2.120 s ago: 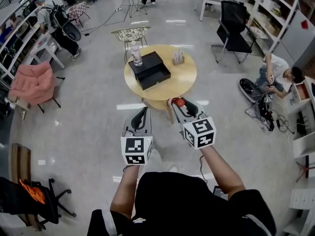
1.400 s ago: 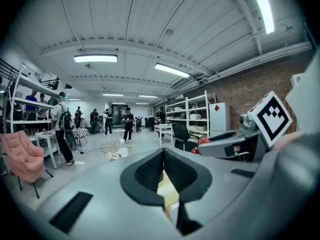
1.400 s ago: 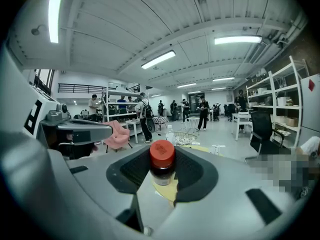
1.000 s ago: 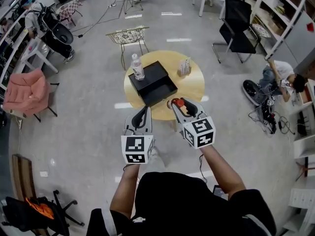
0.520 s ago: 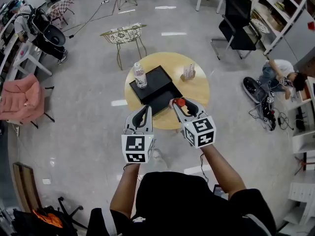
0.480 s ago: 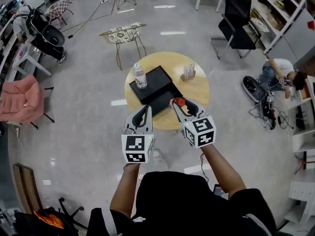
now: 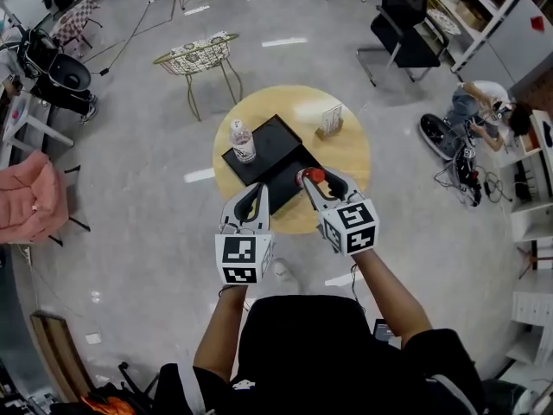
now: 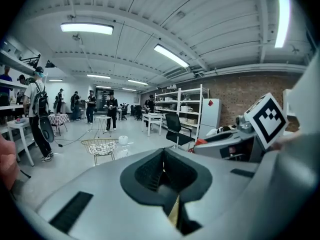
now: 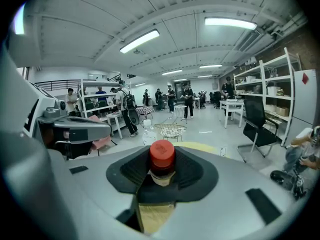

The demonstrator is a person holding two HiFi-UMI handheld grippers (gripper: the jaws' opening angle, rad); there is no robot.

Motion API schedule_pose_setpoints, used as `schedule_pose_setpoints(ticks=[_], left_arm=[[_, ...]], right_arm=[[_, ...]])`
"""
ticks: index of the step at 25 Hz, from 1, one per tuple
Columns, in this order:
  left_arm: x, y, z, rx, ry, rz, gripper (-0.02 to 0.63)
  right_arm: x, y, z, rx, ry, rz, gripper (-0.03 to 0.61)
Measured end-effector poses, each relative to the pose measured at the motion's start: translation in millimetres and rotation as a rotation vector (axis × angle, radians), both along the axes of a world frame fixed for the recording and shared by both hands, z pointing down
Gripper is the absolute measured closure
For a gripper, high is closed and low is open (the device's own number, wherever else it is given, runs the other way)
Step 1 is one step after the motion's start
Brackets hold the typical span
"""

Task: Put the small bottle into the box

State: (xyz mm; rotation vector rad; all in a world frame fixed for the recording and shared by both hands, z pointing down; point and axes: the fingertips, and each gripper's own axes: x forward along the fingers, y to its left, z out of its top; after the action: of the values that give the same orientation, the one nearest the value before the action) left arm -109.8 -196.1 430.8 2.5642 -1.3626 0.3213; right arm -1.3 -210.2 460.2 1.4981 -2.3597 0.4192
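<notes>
The small bottle [image 7: 311,176] with a red cap [image 9: 162,155] sits upright between the jaws of my right gripper [image 7: 314,182], which is shut on it. That gripper hovers over the near edge of the round yellow table [image 7: 346,158], just in front of the open black box [image 7: 270,156]. My left gripper [image 7: 256,195] is beside it on the left, at the table's near rim, its jaws shut and holding nothing [image 8: 162,171]. In the right gripper view the red cap stands up out of the jaws [image 9: 161,171].
A clear water bottle [image 7: 243,140] stands at the box's far left corner, and a small card holder [image 7: 329,121] at the table's far right. Beyond the table are a wire stool [image 7: 197,54] and a black office chair [image 7: 402,24]. A person [image 7: 484,111] sits on the floor at right.
The table and box have drawn closer beneath the grippers; both grippers now reach over the table's near edge. The right gripper still holds the bottle.
</notes>
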Motion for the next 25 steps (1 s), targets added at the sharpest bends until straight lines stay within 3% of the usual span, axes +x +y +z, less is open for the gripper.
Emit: schedule_pose_setpoints(ticks=[12, 25], left_arm=[[6, -14, 32, -0.073, -0.004, 0.072, 0.601], [34, -33, 74, -0.158, -0.031, 0.105, 0.601]], right_arm=[[3, -17, 21, -0.041, 0.004, 0.063, 0.441], [34, -45, 58, -0.104, 0.006, 0.086, 0.441]])
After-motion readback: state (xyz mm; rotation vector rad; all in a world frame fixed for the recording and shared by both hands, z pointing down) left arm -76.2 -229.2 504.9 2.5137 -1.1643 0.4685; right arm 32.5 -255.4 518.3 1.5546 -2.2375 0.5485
